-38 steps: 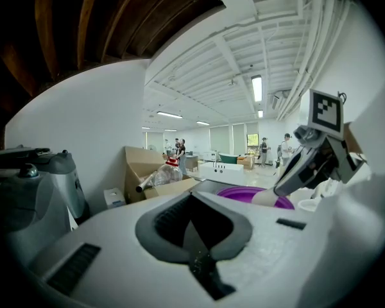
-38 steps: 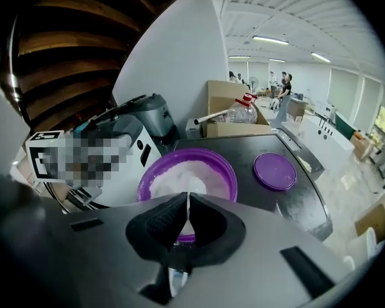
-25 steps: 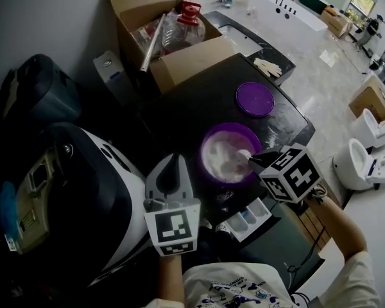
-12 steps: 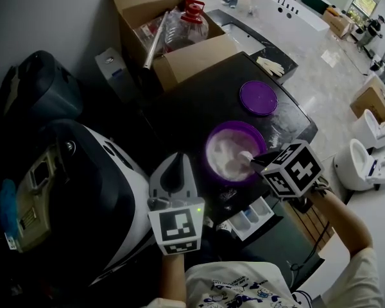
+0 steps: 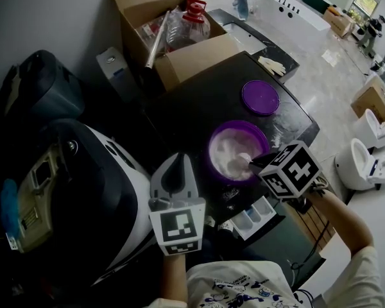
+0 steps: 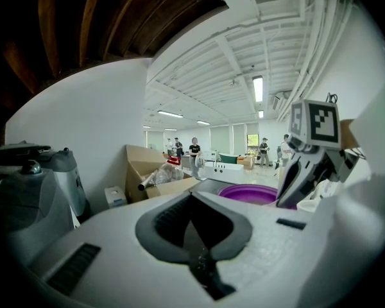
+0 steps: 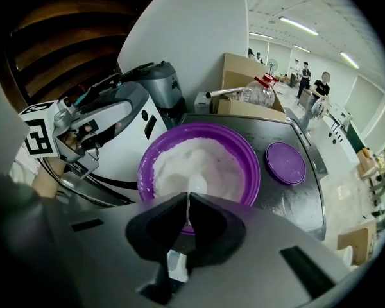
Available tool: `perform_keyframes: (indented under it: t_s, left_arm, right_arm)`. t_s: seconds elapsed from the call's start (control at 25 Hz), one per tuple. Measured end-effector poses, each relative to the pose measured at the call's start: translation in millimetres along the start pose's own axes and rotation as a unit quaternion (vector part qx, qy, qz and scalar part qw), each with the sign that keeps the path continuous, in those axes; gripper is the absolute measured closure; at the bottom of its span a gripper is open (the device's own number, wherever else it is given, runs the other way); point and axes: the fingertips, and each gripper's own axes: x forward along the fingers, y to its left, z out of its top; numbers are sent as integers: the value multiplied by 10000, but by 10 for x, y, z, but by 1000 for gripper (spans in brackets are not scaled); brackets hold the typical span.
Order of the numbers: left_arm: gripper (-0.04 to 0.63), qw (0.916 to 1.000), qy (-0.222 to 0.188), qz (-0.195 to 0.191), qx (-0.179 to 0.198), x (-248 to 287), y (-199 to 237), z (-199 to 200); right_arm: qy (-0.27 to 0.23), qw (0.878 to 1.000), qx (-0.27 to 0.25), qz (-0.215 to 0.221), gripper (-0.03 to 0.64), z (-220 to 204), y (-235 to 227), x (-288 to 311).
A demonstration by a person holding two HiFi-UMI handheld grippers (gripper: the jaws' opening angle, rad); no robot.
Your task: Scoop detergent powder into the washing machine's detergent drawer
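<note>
Dark countertop (image 5: pixel 192 101) fills the middle of our head view, dusted with white near its right edge. On it sits the purple bowl (image 5: pixel 213 143) of detergent powder (image 5: pixel 234 153), and beyond that, apart from it, lies a flat purple lid (image 5: pixel 260 97). Our right gripper (image 5: pixel 254 162) reaches in over the bowl's near rim. In its own view the jaws are clenched on the thin handle of a white spoon (image 7: pixel 196 185), whose scoop end rests in the powder. Our left gripper (image 5: pixel 174 162) hovers to the left of the bowl, not touching it, and its jaws are pressed together with nothing between them. Below the countertop's front edge the detergent drawer (image 5: pixel 250 218) stands pulled out, its compartments showing, just beneath our right gripper. Beyond the countertop's far left corner a cardboard box (image 5: pixel 179 59) holds a clear bottle (image 5: pixel 187 19) with a red cap.
</note>
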Motion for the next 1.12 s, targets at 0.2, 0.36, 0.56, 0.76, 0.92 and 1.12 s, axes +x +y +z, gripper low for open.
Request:
perform_keyframes:
  t_s: [0.2,0.36,0.56,0.76,0.92,1.12]
  left_arm:
    - [594,10000,-10,43,-16,-12,33,4]
    - [594,10000,-1,46,-8,-22,39,-7]
    - [594,10000,21,55,-18,-34,47,-23]
    - [594,10000,21,73,-28,-36,63,-31]
    - [594,10000,22,65,-25,-44,53,-33]
    - [594,10000,11,60,-12,-58,46,-19]
  right_arm:
    - [-12,9995,177,246,594,8,71,35]
    - [-44,9990,288,350,594,22,95,51]
    - [-111,9967,562,576,594,42,126,64]
    - [-220,9938,841,699,594,47,111,70]
    - [-312,9896,1104,865,594,53,110,59]
    - [-508,9782,1662,1137,594,78,86,11]
